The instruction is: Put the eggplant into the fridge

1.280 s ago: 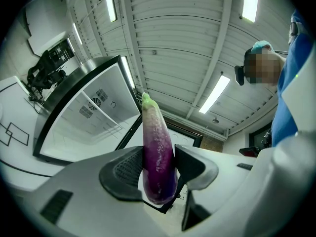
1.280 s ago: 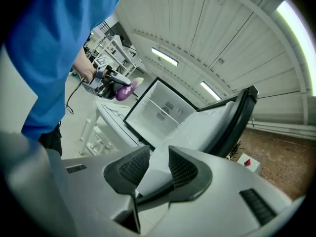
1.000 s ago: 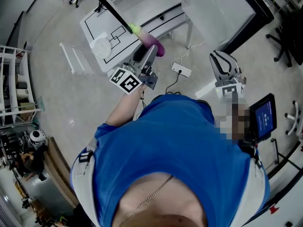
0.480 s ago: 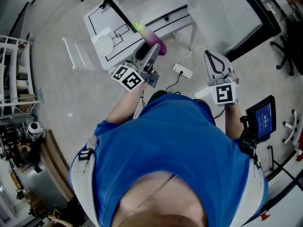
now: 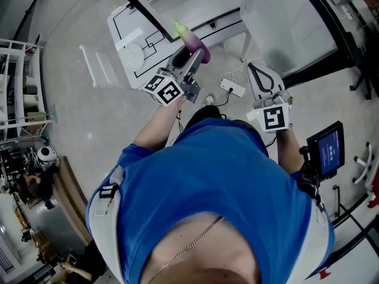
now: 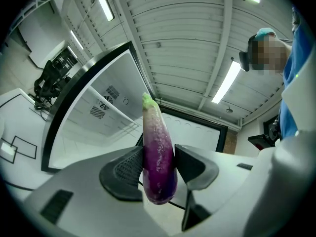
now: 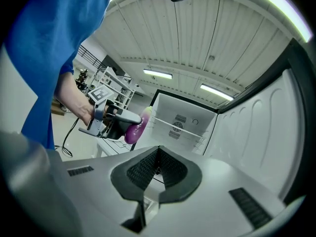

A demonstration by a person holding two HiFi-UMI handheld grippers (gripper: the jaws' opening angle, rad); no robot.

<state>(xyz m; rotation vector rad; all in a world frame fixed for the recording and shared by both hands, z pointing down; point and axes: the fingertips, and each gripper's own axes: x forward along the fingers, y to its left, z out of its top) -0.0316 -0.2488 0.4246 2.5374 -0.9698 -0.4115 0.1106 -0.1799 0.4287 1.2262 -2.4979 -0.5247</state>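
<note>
Pinching the eggplant upright in the left gripper, now carried nearer the open fridge at twelve o'clock. Right gripper newly pressed together, empty (door job seemingly finished). Shelving next.

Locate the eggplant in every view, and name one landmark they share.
Head view: eggplant top centre, in the left gripper.
Left gripper view: eggplant dead centre, clamped.
Right gripper view: eggplant left of centre.
Shared landmark: the open fridge.
</note>
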